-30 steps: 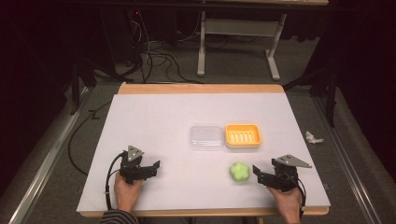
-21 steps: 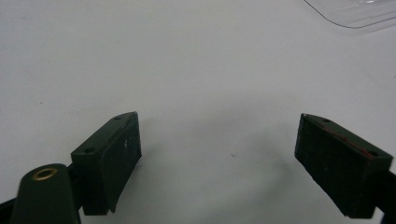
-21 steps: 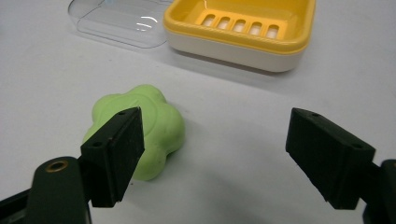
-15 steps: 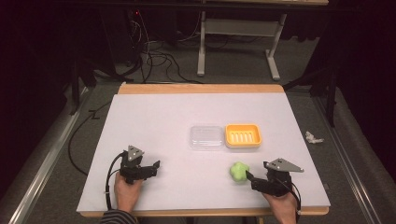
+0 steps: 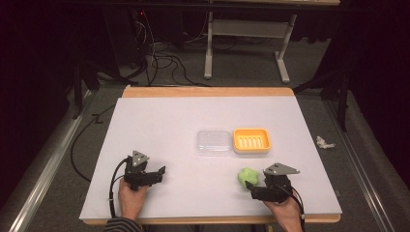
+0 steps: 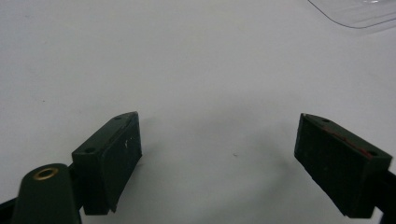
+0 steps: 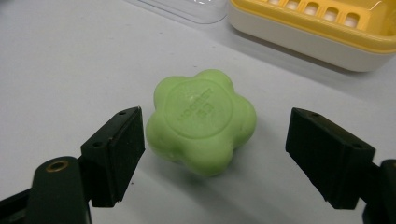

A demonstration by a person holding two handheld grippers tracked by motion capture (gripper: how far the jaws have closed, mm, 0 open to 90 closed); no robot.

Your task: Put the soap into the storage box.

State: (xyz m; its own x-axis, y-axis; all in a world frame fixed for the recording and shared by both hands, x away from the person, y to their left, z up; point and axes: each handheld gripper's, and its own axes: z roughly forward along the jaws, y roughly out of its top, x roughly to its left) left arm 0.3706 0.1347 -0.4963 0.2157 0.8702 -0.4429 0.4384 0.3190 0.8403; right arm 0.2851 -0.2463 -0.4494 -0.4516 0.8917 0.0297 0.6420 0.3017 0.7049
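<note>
A green flower-shaped soap (image 5: 248, 177) (image 7: 201, 120) lies flat on the white table near the front right. My right gripper (image 5: 253, 189) (image 7: 212, 156) is open just in front of it, jaws wide on either side; the left jaw nearly touches the soap and the right jaw stands well apart. Behind the soap sit a yellow soap dish (image 5: 251, 140) (image 7: 317, 28) and a clear plastic lid (image 5: 213, 142) (image 7: 187, 9), side by side. My left gripper (image 5: 157, 174) (image 6: 217, 158) rests open at the front left with bare table between its jaws.
The white table (image 5: 159, 125) has a wooden far edge (image 5: 208, 92). A crumpled white scrap (image 5: 324, 142) lies on the floor to the right. Cables and a metal stand (image 5: 246, 43) sit beyond the table. The lid's corner (image 6: 359, 14) shows ahead of the left gripper.
My right gripper has moved left and forward toward the green soap, bringing its open jaws around it. The left gripper has stayed put.
</note>
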